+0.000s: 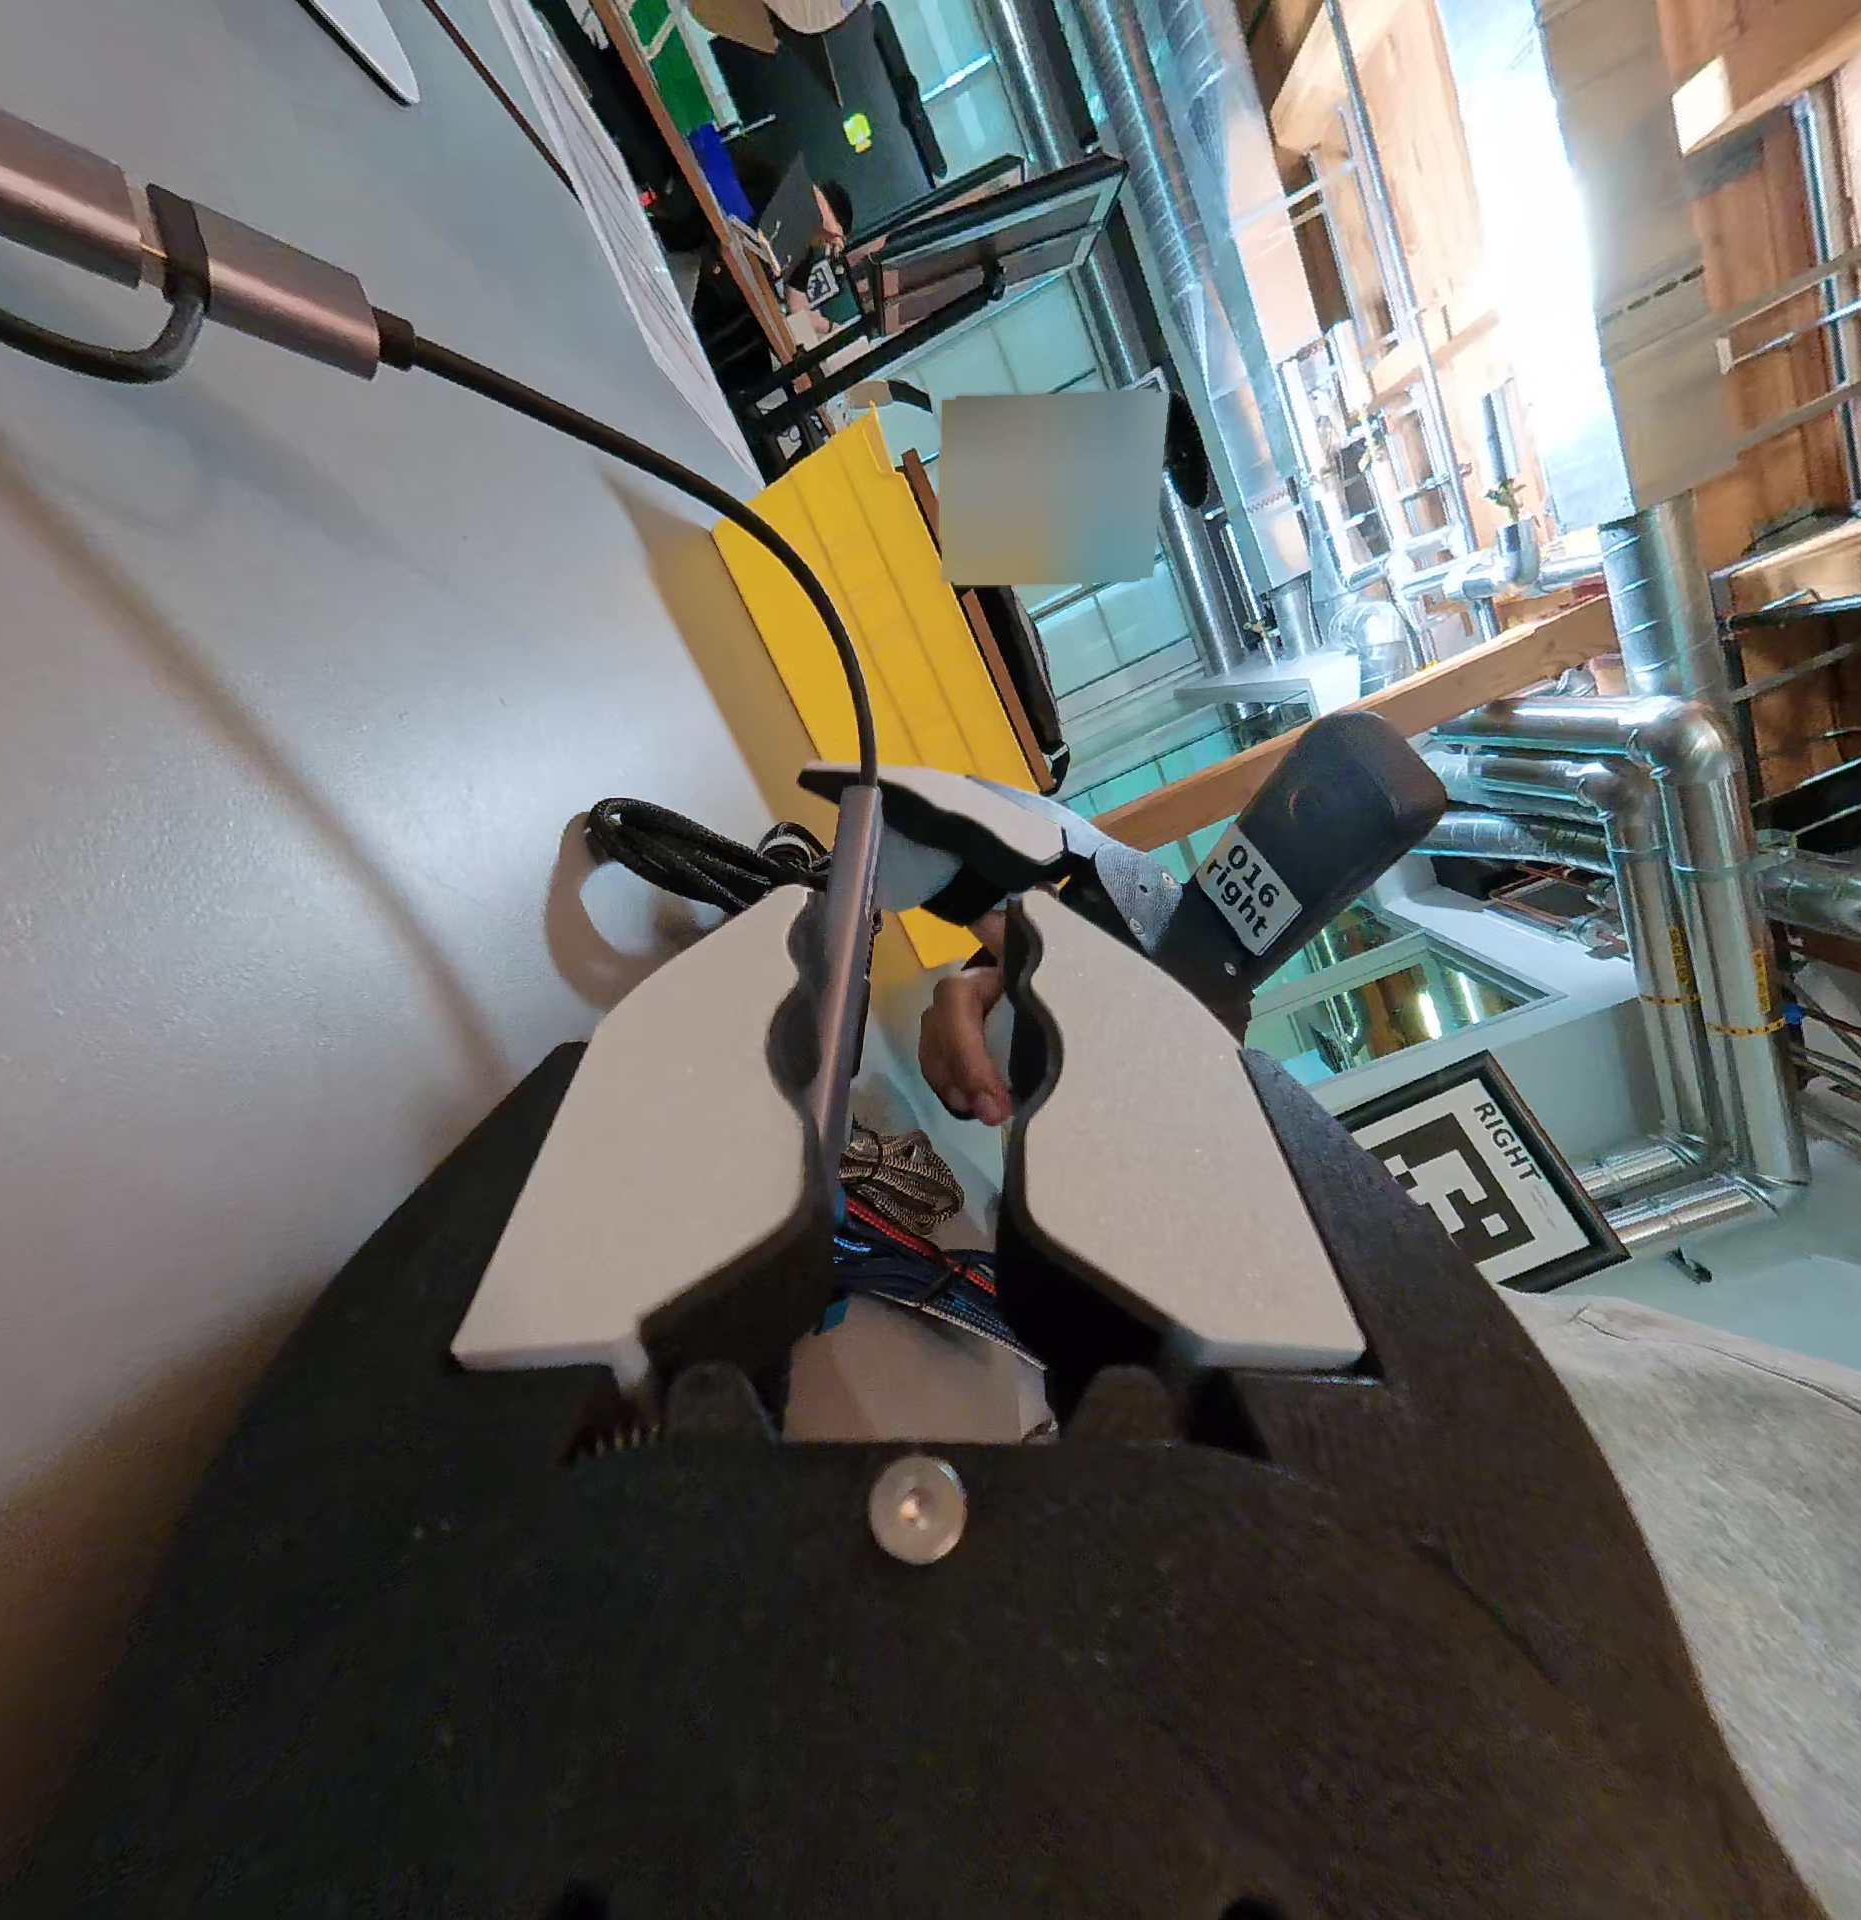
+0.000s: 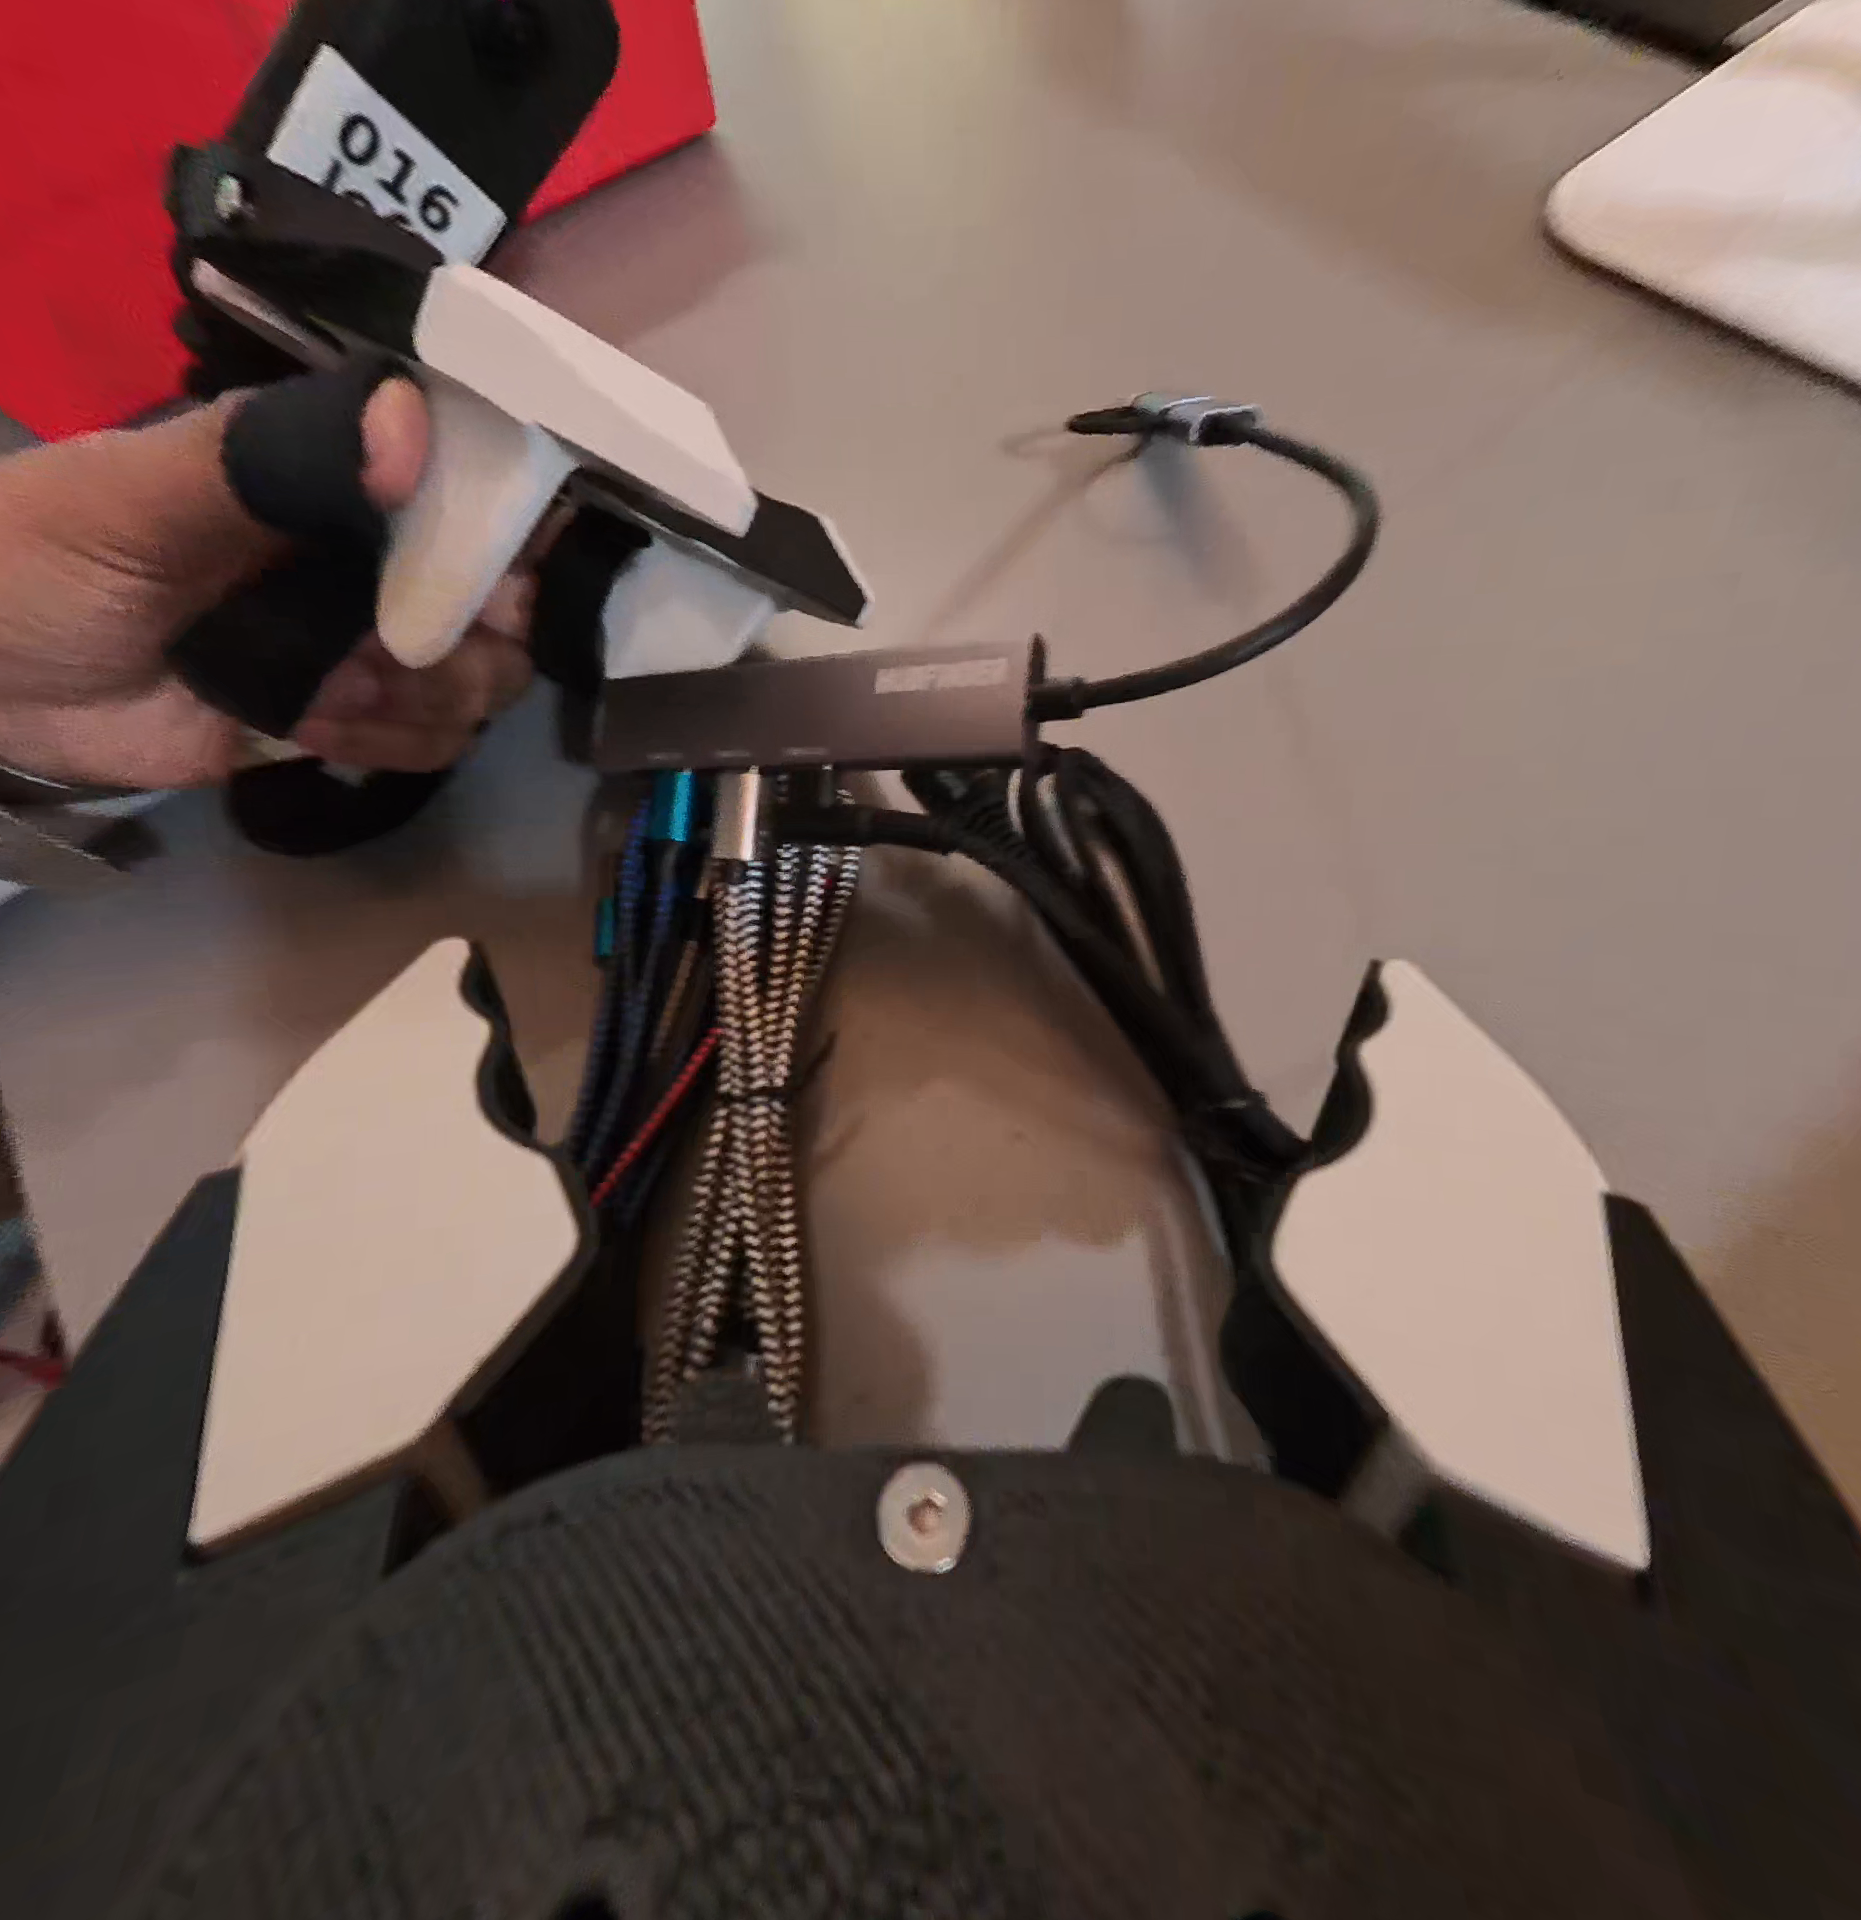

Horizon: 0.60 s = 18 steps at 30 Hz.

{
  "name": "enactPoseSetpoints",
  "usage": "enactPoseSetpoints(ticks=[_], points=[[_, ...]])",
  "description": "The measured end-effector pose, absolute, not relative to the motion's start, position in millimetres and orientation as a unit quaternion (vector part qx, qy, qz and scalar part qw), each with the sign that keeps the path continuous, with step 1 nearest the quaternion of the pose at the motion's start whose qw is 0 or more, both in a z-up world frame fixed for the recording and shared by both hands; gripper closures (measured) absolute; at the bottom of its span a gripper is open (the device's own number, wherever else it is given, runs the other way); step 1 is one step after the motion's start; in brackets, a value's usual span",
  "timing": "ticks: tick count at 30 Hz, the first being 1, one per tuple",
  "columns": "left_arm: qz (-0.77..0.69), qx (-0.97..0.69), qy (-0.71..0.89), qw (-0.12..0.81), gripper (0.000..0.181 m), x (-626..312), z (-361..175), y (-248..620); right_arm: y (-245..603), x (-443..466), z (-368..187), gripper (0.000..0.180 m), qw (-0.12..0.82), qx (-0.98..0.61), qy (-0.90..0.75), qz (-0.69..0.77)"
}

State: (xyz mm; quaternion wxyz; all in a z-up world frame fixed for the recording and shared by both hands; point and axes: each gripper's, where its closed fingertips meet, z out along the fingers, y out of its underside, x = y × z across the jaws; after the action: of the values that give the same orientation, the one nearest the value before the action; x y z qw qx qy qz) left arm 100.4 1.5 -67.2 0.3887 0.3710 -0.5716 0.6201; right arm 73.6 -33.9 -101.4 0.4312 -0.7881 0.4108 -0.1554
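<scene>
Left gripper (image 2: 739, 634) clamped on dark hub (image 2: 817, 701), long axis level, pigtail end away from gripper. Right gripper (image 2: 926, 1049) wide open, empty, apparently straddling braided cables (image 2: 760, 1039) below hub.

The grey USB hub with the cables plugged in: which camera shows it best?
The right wrist view. There the grey hub lies side-on above the table, with the plugged braided cables and its own black lead in sight. The left wrist view shows only its thin edge between the left tool's fingers.
</scene>
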Motion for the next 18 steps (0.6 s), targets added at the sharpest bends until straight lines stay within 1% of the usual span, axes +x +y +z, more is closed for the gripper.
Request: enactPoseSetpoints(ticks=[3, 6, 8, 11, 13, 15, 17, 18], points=[[0.619, 0.369, -0.572, 0.391, 0.146, 100, -67, 1, -26, 64, -111, 0.032, 0.411, -0.804, 0.413, -0.119], [0.619, 0.368, -0.569, 0.397, 0.146, 99, -67, 0, -29, 57, -133, 0.032, 0.334, -0.844, 0.398, -0.135], [0.618, 0.367, -0.573, 0.394, 0.146, 98, -67, -1, -29, 56, -139, 0.032, 0.304, -0.856, 0.387, -0.156], [0.624, 0.362, -0.576, 0.384, 0.146, 97, -65, -1, -29, 56, -140, 0.032, 0.306, -0.852, 0.395, -0.156], [0.636, 0.359, -0.572, 0.373, 0.147, 99, -61, 0, -30, 56, -139, 0.033, 0.328, -0.843, 0.396, -0.156], [0.651, 0.357, -0.566, 0.359, 0.148, 103, -56, 3, -32, 56, -137, 0.04, 0.344, -0.838, 0.393, -0.161], [0.662, 0.359, -0.561, 0.344, 0.148, 107, -53, 7, -35, 56, -137, 0.049, 0.334, -0.841, 0.393, -0.162], [0.667, 0.361, -0.559, 0.337, 0.148, 109, -52, 9, -37, 56, -136, 0.057, 0.328, -0.843, 0.394, -0.162]])
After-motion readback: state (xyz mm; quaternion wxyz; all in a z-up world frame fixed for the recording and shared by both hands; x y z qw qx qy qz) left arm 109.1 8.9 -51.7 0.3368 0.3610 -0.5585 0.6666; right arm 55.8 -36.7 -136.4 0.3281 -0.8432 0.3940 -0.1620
